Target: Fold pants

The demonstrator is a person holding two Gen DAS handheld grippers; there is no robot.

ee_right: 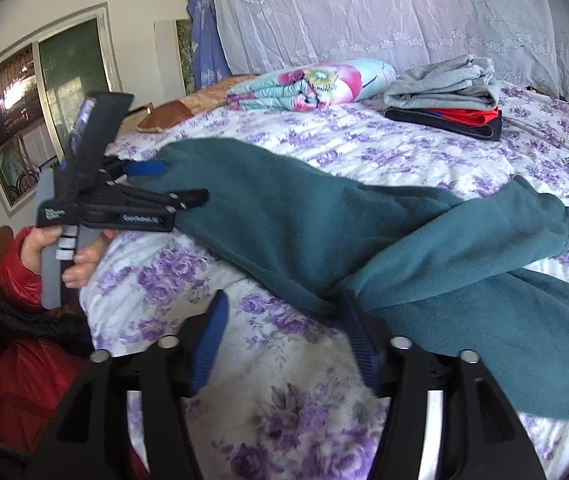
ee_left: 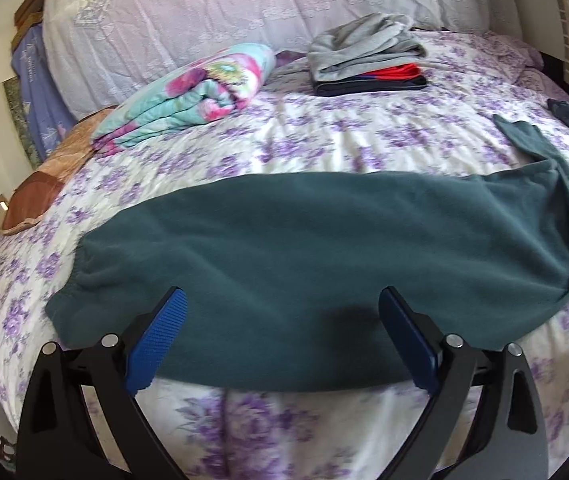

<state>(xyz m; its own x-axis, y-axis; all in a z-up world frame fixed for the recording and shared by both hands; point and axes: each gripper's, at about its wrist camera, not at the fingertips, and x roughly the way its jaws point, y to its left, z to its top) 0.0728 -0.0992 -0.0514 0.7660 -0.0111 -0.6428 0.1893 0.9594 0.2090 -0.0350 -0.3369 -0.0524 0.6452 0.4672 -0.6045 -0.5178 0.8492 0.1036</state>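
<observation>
Roughly left to right: left gripper (ee_left: 282,300) at 6 o'clock of the left wrist view, jaws spread wide, blue pads (ee_left: 164,324) hovering over the near edge of the teal pants (ee_left: 284,248), nothing pinched between them, so released. Pants lie stretched across the floral bedspread (ee_left: 324,140), cuff end toward 9 o'clock, the rest running off to 3 o'clock. Behind, a folded floral blanket (ee_left: 188,96) at 11 o'clock, a stack of folded clothes (ee_left: 368,60) at 1 o'clock, pale lace-covered pillows (ee_left: 224,12) along 12 o'clock. In the right wrist view a hand (ee_right: 72,256) in a red sleeve (ee_right: 16,272) at 9 o'clock holds the left gripper's handle, its blue tips lying at the pants' cuff end. Right gripper (ee_right: 282,300) at 6 o'clock, jaws apart; its right pad (ee_right: 358,332) sits against the pants where the fabric bunches, its left pad is over bare bedspread, no clamp on cloth, so released. Pants here run from 10 o'clock down to 4 o'clock, one leg lapped over toward 3 o'clock. Window (ee_right: 40,100) at 10 o'clock.
</observation>
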